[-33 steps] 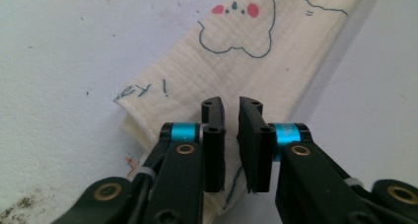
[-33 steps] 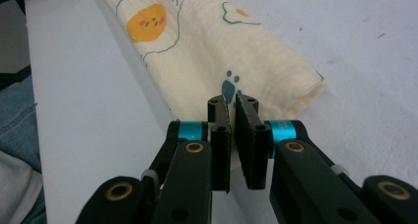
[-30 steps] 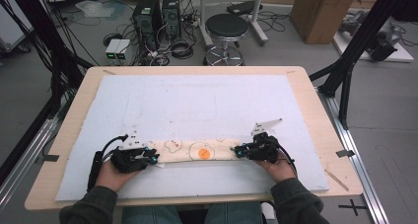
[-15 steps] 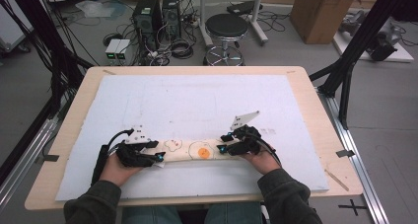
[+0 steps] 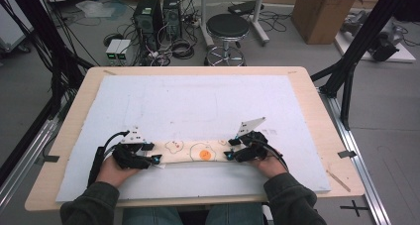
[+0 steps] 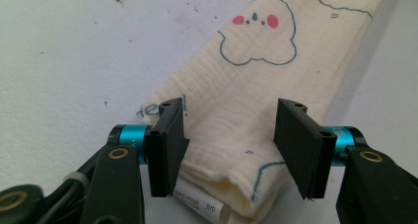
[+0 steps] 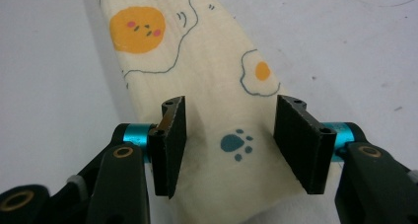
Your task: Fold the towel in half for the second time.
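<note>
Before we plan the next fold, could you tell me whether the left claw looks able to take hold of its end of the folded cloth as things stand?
Probably yes. The left claw has just been opening, and the cloth lies between its jaws, with nothing else in the way.

A folded cream cloth [image 5: 198, 151] lies on the white mat [image 5: 198, 101]. The left gripper [image 5: 148, 155] and right gripper [image 5: 231, 149] are at its two ends.

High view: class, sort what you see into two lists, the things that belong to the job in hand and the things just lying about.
In the job:
folded cloth
left gripper, open
right gripper, open
white mat

Lying about:
stool
cardboard box
computer towers
cables
</note>
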{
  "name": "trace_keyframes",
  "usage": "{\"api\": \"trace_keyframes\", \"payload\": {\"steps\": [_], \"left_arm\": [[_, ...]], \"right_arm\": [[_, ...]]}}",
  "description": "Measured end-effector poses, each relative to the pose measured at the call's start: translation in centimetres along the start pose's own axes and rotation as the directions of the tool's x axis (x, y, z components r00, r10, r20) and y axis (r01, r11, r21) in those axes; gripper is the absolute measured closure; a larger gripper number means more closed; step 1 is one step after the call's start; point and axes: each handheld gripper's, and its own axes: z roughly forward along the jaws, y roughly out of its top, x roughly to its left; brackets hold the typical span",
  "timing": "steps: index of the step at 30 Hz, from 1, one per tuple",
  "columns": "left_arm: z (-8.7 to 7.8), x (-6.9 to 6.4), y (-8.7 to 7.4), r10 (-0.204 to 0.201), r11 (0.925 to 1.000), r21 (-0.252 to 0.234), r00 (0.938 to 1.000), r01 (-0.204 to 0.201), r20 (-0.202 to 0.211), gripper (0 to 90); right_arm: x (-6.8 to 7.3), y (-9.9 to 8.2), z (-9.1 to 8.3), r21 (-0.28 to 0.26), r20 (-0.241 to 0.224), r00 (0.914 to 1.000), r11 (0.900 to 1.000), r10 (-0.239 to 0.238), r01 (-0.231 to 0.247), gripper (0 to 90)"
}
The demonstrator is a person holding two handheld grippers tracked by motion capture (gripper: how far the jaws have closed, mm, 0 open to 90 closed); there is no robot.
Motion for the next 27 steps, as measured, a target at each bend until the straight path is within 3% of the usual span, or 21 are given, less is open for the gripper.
{"api": "trace_keyframes", "payload": {"steps": [16, 20, 27], "left_arm": [[0.0, -0.4, 0.0, 0.011, 0.9999, -0.003, 0.9998, -0.011, -0.016, 43.8], [-0.8, -0.3, 0.0, 0.022, 0.9992, -0.033, 0.9991, -0.023, -0.035, 40.2], [-1.0, 0.1, -0.6, 0.009, 0.9998, 0.017, 0.9999, -0.009, -0.006, 41.0]], "right_arm": [[0.0, -1.5, -1.7, -0.011, 0.035, 0.9985, 0.9991, -0.041, 0.042, 43.6], [0.0, -1.6, -1.6, -0.003, 0.039, 0.9983, 0.9991, -0.043, 0.043, 43.2], [0.0, -1.6, -1.5, 0.001, 0.039, 0.9986, 0.9994, -0.036, 0.036, 42.1]]}}
